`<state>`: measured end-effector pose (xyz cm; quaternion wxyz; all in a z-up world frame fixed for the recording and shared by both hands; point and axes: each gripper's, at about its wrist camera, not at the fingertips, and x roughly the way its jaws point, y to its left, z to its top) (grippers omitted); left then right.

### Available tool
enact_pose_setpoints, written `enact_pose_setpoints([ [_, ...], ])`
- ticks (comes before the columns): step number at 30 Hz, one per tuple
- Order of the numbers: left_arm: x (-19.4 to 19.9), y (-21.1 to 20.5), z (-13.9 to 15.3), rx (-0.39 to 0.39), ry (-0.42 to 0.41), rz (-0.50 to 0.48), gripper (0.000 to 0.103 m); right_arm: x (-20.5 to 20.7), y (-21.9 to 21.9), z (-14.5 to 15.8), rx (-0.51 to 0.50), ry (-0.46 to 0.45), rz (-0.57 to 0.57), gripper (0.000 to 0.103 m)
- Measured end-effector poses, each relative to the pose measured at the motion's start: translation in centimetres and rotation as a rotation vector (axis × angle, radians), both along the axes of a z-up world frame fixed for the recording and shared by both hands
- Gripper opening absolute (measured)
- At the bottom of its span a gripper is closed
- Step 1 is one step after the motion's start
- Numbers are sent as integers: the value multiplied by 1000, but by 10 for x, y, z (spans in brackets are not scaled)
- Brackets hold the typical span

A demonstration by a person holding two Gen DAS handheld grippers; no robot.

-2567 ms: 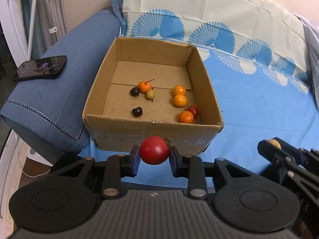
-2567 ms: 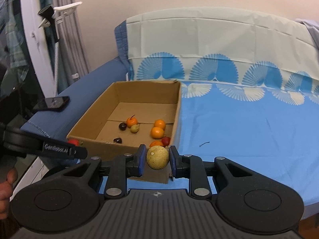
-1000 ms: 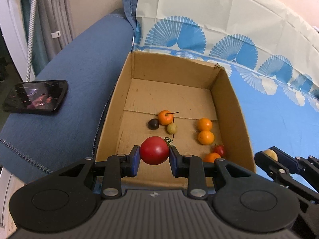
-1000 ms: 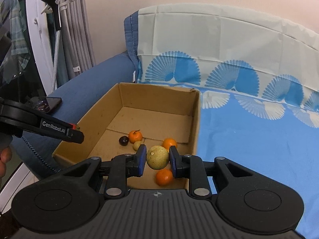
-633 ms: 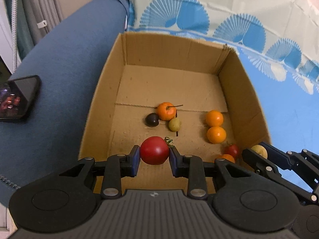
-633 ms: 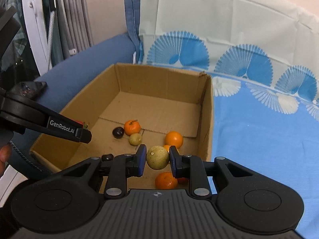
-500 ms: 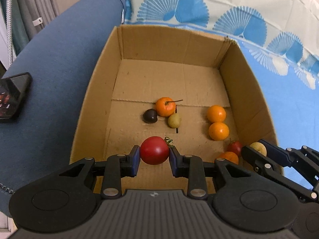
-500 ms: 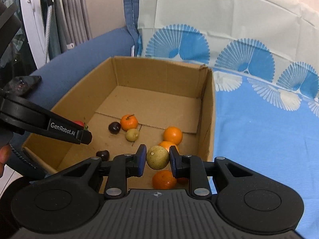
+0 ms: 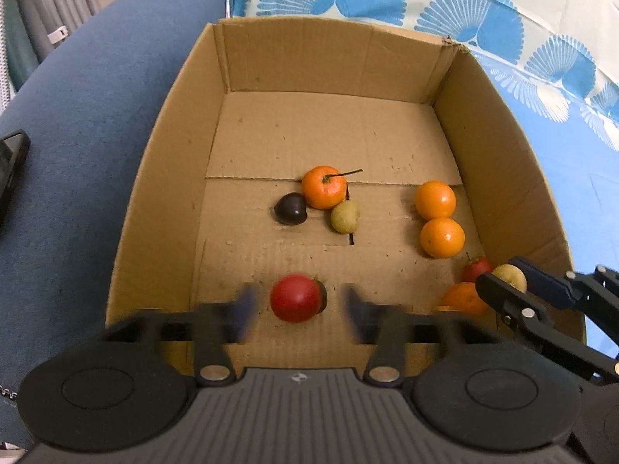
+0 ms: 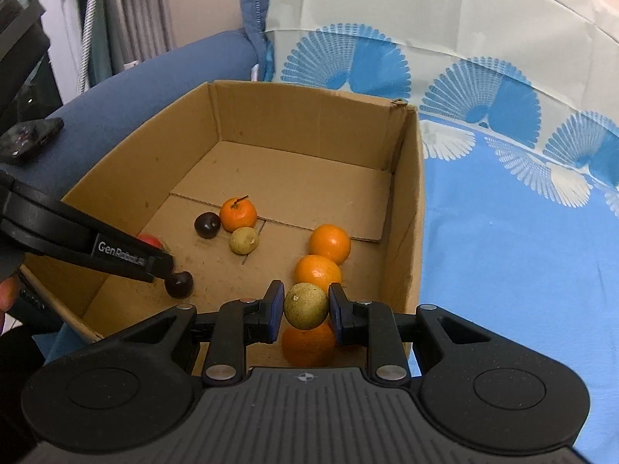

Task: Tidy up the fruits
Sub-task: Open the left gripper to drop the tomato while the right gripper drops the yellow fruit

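A cardboard box point(image 9: 170, 178) sits on the blue bedsheet. Inside lie several small fruits: oranges point(image 9: 435, 199), a stemmed orange point(image 9: 323, 186), a dark plum point(image 9: 291, 208) and a small yellow-green fruit point(image 9: 345, 216). My left gripper point(image 9: 296, 303) is open over the box's near part, its fingers blurred and spread apart. The red tomato point(image 9: 296, 297) is free between them, just above or on the box floor. My right gripper point(image 10: 305, 305) is shut on a yellow-green round fruit point(image 10: 305, 304), held over the box's near right corner, above an orange point(image 10: 307, 344).
A blue sofa arm point(image 9: 77, 123) lies left of the box with a black phone point(image 9: 11, 162) on it. The fan-patterned sheet point(image 10: 503, 232) spreads to the right. A second dark plum point(image 10: 179, 284) lies near the box's front wall point(image 10: 62, 290).
My left gripper has opened and let go of the red tomato inside the box. Both grippers have moved forward over the box. The right gripper still holds its fruit.
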<state>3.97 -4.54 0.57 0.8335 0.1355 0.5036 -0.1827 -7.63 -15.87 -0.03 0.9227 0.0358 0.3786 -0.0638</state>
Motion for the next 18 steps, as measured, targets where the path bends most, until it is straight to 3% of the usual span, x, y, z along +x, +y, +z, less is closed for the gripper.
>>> enact_pose_setpoints([
  [1, 0, 0, 2, -6, -10, 6, 102, 0, 0, 0, -15, -3, 15, 54],
  [3, -4, 3, 10, -28, -46, 12, 103, -2, 2, 3, -61, -27, 29, 79],
  [4, -5, 3, 13, -29, -44, 8, 103, -5, 3, 6, -72, -46, 45, 83],
  [10, -25, 11, 36, -48, -44, 22, 103, -28, 13, 23, -111, -64, 60, 93],
  [18, -86, 36, 73, -75, -108, 39, 103, -81, 16, 55, -50, -80, -76, 98],
])
